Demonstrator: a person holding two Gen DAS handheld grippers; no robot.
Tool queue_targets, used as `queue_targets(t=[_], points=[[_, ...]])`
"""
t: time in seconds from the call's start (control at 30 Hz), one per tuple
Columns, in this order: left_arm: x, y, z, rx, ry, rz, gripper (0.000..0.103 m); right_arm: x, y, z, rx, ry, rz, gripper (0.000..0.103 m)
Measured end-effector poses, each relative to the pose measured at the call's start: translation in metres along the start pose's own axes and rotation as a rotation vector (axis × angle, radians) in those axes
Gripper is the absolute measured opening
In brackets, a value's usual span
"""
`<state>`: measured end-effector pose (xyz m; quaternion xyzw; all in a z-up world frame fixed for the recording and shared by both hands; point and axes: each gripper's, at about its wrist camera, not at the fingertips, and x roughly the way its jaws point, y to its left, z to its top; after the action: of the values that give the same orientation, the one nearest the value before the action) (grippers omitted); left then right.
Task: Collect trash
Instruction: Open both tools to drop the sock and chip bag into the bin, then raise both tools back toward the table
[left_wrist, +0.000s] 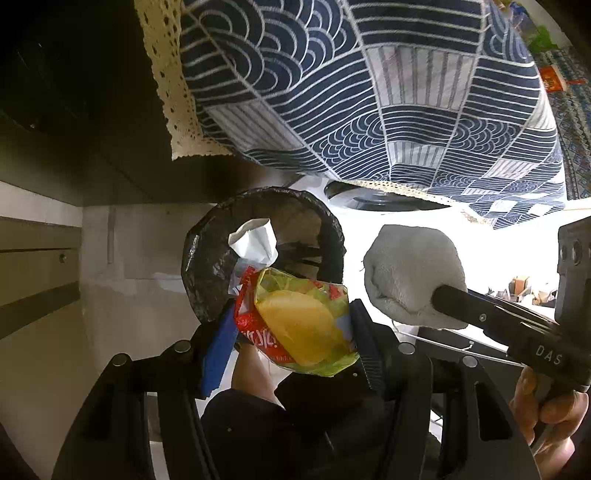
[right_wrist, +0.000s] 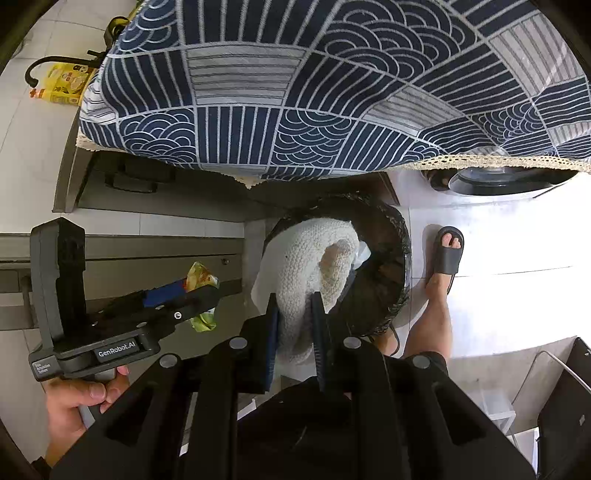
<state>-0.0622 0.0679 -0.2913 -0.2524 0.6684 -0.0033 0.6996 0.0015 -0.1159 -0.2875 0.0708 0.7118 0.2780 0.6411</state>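
A crumpled snack bag, yellow-green with a red edge, is pinched between the blue pads of my left gripper, just above the rim of a black-lined trash bin. White crumpled paper lies inside that bin. My right gripper is shut on a white knitted cloth, which hangs over the bin. The cloth and the right gripper also show at the right of the left wrist view. The left gripper with the snack bag shows at the left of the right wrist view.
A table draped in a navy wave-pattern cloth overhangs the bin. A person's sandaled foot stands right of the bin on the white floor. Grey cabinet fronts run at the left. A dark box sits at lower right.
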Motion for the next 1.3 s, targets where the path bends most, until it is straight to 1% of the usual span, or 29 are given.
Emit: queue_targets(t=[0.1,0.2,0.23,0.27,0.3,0.33,0.4,0.63,0.73,0.8,0.83,0.93,1.03,1.3], points=[[0.006,0.0,0.001,-0.006,0.013,-0.001,0.058,0.006,-0.003,0.002,0.004,0.01,0.003,0.019],[0.009,0.002,0.002,-0.023,0.018,-0.006,0.062,0.01,-0.003,0.005,0.013,0.016,0.004,0.025],[0.009,0.003,0.003,-0.028,0.013,0.005,0.064,0.01,-0.005,0.005,0.023,0.014,0.013,0.036],[0.009,0.004,0.004,-0.033,0.005,0.019,0.075,0.009,-0.006,0.006,0.03,0.009,0.013,0.042],[0.009,0.006,0.004,-0.04,0.0,0.024,0.081,0.009,-0.007,0.007,0.036,0.001,0.009,0.042],[0.008,0.008,0.005,-0.051,-0.004,0.025,0.082,0.008,-0.008,0.008,0.038,-0.002,0.011,0.043],[0.007,0.011,0.007,-0.057,-0.006,0.029,0.082,0.006,-0.01,0.01,0.048,-0.006,0.012,0.045],[-0.005,0.013,0.009,-0.059,-0.025,0.033,0.082,-0.005,-0.009,0.015,0.043,-0.026,0.004,0.045],[-0.012,0.011,0.009,-0.055,-0.04,0.033,0.082,-0.012,-0.005,0.014,0.039,-0.039,0.002,0.049],[-0.017,0.01,0.009,-0.051,-0.05,0.031,0.082,-0.016,-0.002,0.013,0.036,-0.045,0.002,0.049],[-0.02,0.009,0.009,-0.049,-0.055,0.03,0.082,-0.02,-0.001,0.013,0.036,-0.05,0.001,0.052],[-0.029,0.005,0.009,-0.036,-0.071,0.028,0.082,-0.029,0.003,0.011,0.032,-0.068,0.0,0.054],[-0.039,0.001,0.01,-0.011,-0.088,0.027,0.082,-0.038,0.006,0.009,0.028,-0.09,-0.004,0.06],[-0.072,-0.013,0.007,0.037,-0.162,0.026,0.082,-0.069,0.021,0.004,0.004,-0.159,-0.006,0.065]])
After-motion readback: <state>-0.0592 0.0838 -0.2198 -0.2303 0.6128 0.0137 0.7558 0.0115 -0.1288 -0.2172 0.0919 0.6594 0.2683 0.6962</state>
